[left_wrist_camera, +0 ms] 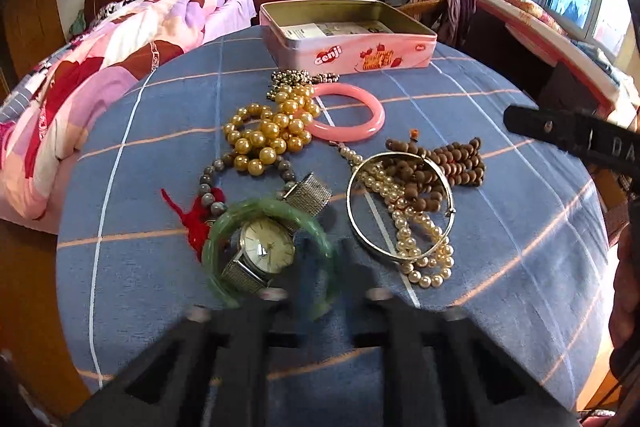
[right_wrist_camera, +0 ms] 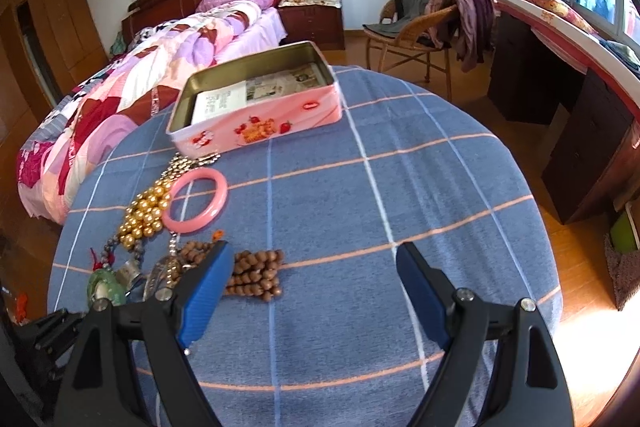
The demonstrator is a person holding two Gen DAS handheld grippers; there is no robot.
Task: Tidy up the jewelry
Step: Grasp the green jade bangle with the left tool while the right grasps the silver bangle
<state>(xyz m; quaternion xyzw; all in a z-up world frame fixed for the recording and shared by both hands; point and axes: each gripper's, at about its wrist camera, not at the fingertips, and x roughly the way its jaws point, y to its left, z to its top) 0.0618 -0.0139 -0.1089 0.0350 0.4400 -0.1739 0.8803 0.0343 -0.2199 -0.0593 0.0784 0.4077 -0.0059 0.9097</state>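
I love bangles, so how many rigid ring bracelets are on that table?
3: pink bangle near the tin, green jade bangle around the watch, silver bangle over pearls. Others may hide underneath.

Open blue checked tabletop [right_wrist_camera: 400, 187] across the whole right half, from near edge to far rim. Crowded on the left: gold beads [left_wrist_camera: 268, 131], pink bangle [left_wrist_camera: 344, 115], silver bangle [left_wrist_camera: 400, 205] over pearls and brown wooden beads [left_wrist_camera: 448, 163], green bangle [left_wrist_camera: 268, 251] ringing a watch [left_wrist_camera: 266, 247], all touching or overlapping. Blocked at the far side by an open pink tin [right_wrist_camera: 256, 103], just behind the pile. Wide gap between right tool [right_wrist_camera: 316, 263] fingers, over bare cloth.
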